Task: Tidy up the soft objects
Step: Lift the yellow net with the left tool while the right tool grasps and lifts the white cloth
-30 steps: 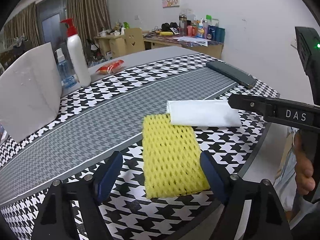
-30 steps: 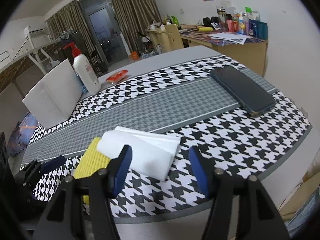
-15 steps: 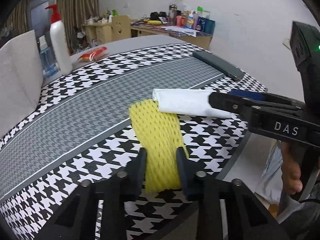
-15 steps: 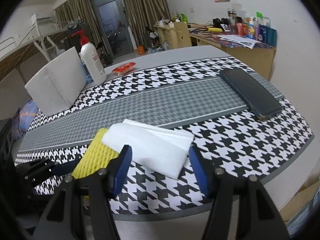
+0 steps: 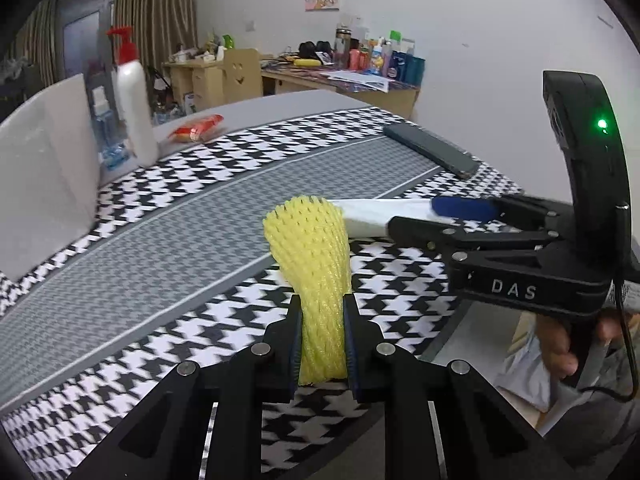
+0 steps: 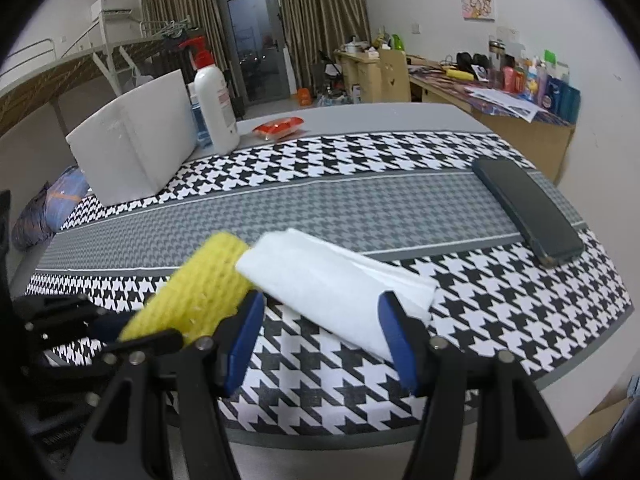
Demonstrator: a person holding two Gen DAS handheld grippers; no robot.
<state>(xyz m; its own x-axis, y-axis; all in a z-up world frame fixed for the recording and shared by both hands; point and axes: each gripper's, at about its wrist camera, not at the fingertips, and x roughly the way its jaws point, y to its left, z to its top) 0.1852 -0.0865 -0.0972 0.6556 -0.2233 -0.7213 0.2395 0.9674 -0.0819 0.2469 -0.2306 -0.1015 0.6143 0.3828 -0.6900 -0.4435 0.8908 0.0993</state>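
My left gripper point(image 5: 322, 334) is shut on a yellow foam net point(image 5: 310, 252), squeezed narrow between the pads and lifted off the houndstooth cloth. The net also shows in the right wrist view point(image 6: 200, 288). A folded white tissue pack point(image 6: 332, 284) lies on the cloth next to the net's far end; it shows in the left wrist view too point(image 5: 372, 216). My right gripper point(image 6: 320, 340) is open, with its blue pads on either side of the tissue pack. It appears from the side in the left wrist view point(image 5: 448, 220).
A dark phone point(image 6: 524, 208) lies at the right of the table. A white foam box point(image 6: 128, 140), a white pump bottle point(image 6: 212, 104) and a red packet point(image 6: 280, 126) stand at the far left. The table edge point(image 6: 400, 432) is close to both grippers.
My left gripper has closed on the yellow net, bunching it, and lifted it. My right gripper has moved forward so that its open pads straddle the tissue pack.
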